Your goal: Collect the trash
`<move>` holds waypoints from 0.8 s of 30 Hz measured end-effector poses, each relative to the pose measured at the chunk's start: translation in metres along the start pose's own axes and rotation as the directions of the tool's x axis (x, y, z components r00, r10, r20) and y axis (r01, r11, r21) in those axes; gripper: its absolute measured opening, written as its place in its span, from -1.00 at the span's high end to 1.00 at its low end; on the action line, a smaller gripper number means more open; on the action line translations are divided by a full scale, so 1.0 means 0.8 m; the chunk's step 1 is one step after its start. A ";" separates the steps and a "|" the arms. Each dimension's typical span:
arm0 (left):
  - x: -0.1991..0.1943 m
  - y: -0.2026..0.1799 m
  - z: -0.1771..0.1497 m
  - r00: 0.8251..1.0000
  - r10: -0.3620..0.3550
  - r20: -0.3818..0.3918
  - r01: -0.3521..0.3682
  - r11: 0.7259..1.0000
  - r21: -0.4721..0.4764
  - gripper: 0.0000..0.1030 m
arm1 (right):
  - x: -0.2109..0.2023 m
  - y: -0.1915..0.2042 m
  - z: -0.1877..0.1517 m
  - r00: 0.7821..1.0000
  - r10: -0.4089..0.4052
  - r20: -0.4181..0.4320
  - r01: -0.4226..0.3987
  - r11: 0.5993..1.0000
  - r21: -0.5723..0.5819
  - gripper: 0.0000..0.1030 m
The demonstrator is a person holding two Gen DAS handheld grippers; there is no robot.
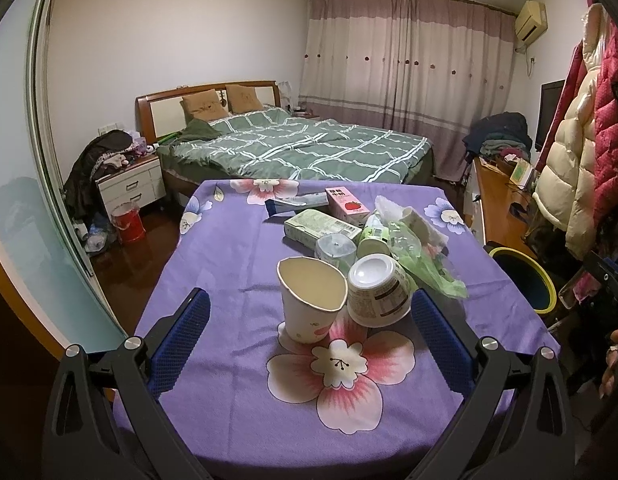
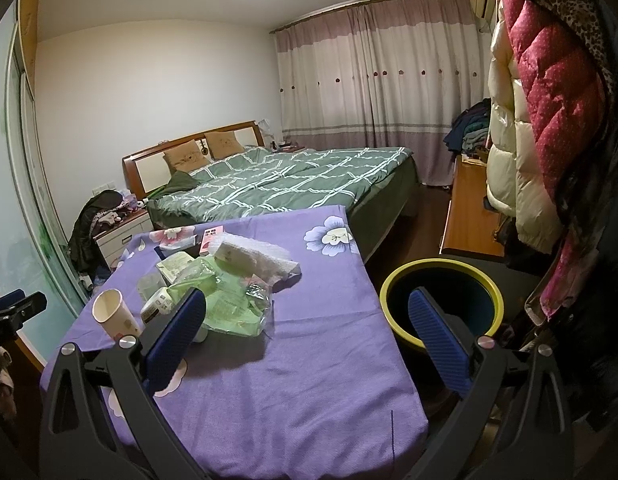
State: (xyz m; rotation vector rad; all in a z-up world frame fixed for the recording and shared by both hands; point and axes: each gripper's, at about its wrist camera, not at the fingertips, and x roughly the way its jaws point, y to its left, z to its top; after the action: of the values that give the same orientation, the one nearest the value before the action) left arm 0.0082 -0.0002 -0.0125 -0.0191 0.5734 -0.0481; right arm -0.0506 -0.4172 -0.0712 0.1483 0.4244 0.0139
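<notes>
A dented paper cup (image 1: 309, 300) is standing upright near the front of the purple flowered tablecloth (image 1: 229, 420), touching an overturned white tub (image 1: 379, 292) on its right; behind them a heap of trash is lying: a crumpled green plastic bag (image 1: 425, 260), a green carton (image 1: 321, 228), a pink strawberry milk box (image 1: 347, 204) and a clear container (image 1: 335, 248). The left gripper (image 1: 309, 320) is hovering with jaws spread wide and empty, the cup sitting between its blue pads (image 1: 181, 336). The right gripper (image 2: 307, 332) is also gaping wide, holding nothing, straddling the table edge with one finger over the yellow-rimmed bin (image 2: 397, 276) standing just beside the table. To grab the cup well, the left gripper is probably best closing low on its firmer base, gently, so the thin wall is not collapsing further, and keeping clear of the tub.
</notes>
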 end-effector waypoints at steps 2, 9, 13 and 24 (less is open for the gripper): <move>0.002 0.000 0.000 1.000 -0.001 -0.004 0.001 1.000 0.002 -0.93 | 0.002 0.000 0.000 1.000 0.000 -0.004 0.000 1.000 0.002 -0.88; 0.004 -0.001 0.000 1.000 -0.002 -0.009 0.002 1.000 0.004 -0.93 | 0.006 0.001 0.000 1.000 -0.002 -0.003 0.002 1.000 0.003 -0.88; 0.005 0.000 0.000 1.000 -0.006 -0.012 0.006 1.000 0.000 -0.93 | 0.008 0.000 0.000 1.000 -0.004 -0.007 0.005 1.000 0.004 -0.88; 0.005 -0.001 -0.001 1.000 -0.004 -0.013 0.004 1.000 0.003 -0.93 | 0.011 0.000 -0.001 1.000 -0.005 -0.017 0.005 1.000 0.004 -0.88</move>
State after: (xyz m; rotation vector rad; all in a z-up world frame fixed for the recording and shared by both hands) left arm 0.0113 -0.0013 -0.0154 -0.0172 0.5862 -0.0529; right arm -0.0426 -0.4163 -0.0757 0.1509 0.4415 0.0095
